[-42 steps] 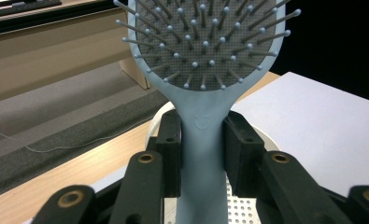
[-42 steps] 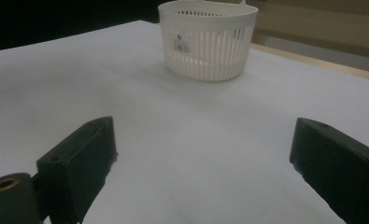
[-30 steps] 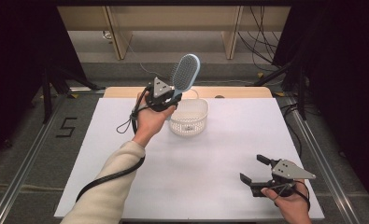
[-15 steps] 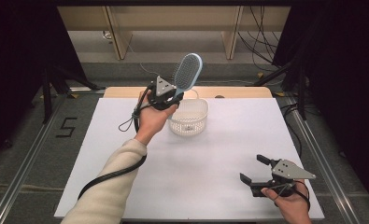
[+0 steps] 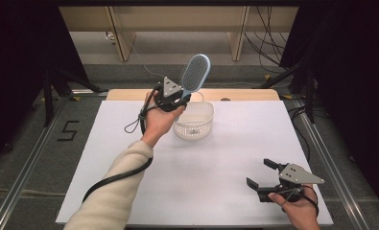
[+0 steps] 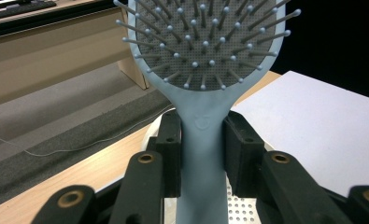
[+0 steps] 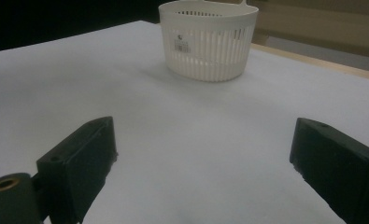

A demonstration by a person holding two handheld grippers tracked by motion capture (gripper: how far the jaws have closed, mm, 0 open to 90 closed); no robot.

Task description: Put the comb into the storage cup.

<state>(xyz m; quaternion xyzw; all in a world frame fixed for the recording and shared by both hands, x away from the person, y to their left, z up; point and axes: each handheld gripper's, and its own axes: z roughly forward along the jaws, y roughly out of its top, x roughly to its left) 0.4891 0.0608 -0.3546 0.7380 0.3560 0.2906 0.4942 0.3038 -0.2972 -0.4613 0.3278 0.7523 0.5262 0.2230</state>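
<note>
Brush (image 5: 195, 73): clamped by its handle in left gripper (image 5: 173, 99), held upright over basket (image 5: 194, 125) at table's (image 5: 225, 158) far edge. Right gripper (image 5: 263, 178): jaws apart, empty, near corner. Status: brush lifted; likely placing it in the basket remains.

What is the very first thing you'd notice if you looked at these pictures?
Most eyes would land on the pale blue hairbrush, held up in the air with its bristly head on top, above the far edge of the white table. The left gripper pinches its handle. Just below sits a white slotted basket, and the right gripper waits open near the table's near right corner.
</note>
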